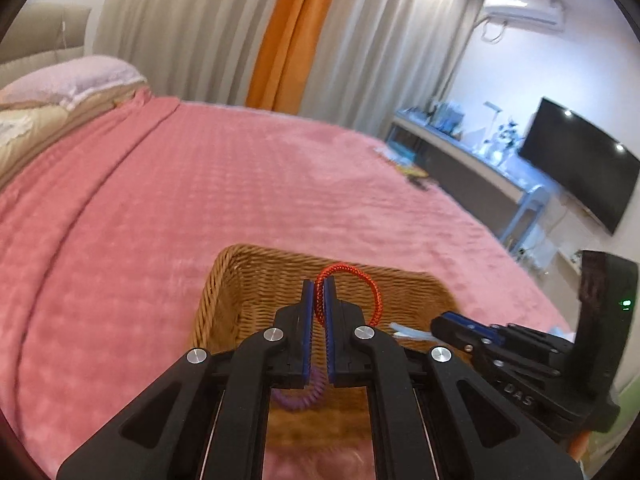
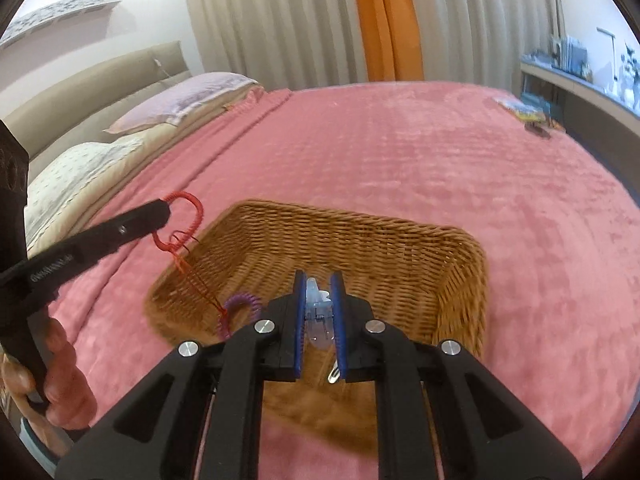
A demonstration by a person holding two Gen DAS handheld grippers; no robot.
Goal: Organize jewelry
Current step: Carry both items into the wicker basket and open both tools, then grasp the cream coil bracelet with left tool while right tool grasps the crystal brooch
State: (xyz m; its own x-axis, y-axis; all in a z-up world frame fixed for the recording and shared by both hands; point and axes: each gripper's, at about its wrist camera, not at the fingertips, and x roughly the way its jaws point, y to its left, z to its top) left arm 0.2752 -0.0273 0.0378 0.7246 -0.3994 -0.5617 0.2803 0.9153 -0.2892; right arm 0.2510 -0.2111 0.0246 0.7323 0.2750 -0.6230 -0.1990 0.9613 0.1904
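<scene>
Red coiled bracelet [image 1: 370, 292] is pinched flat in our left tongs [image 1: 319, 308]; our right tongs [image 2: 319, 312], nearly closed, clamp a clear blue hair clip [image 2: 318, 308]. Both hang over the wicker basket [image 2: 460, 272] on the pink bed cover [image 2: 440, 152]. A thin red strand [image 2: 200, 280] runs down towards the purple coil [image 2: 244, 304] in the basket. We judge a snag likely: lifting further could drag that coil out.
</scene>
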